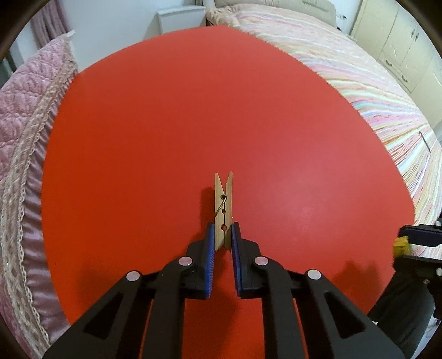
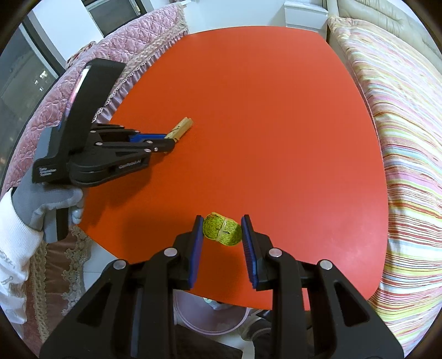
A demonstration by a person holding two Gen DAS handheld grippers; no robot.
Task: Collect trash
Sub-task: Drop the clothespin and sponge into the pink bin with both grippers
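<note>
A wooden clothespin point(image 1: 223, 210) is held at its lower end between the blue pads of my left gripper point(image 1: 223, 234), over the red table point(image 1: 193, 110). It also shows in the right wrist view point(image 2: 181, 129), in the left gripper point(image 2: 170, 142). A coiled yellow measuring tape point(image 2: 222, 229) sits between the blue pads of my right gripper point(image 2: 222, 229), which touch its sides near the table's front edge. The right gripper point(image 1: 400, 247) shows at the right edge of the left wrist view with the yellow tape point(image 1: 400, 245) between its fingers.
A pink quilted cover point(image 1: 25, 116) borders the table on the left. A bed with a striped blanket point(image 1: 373, 91) lies on the right. A pink bin point(image 2: 212, 317) stands under the table's front edge. A white unit point(image 1: 181, 19) stands beyond the far edge.
</note>
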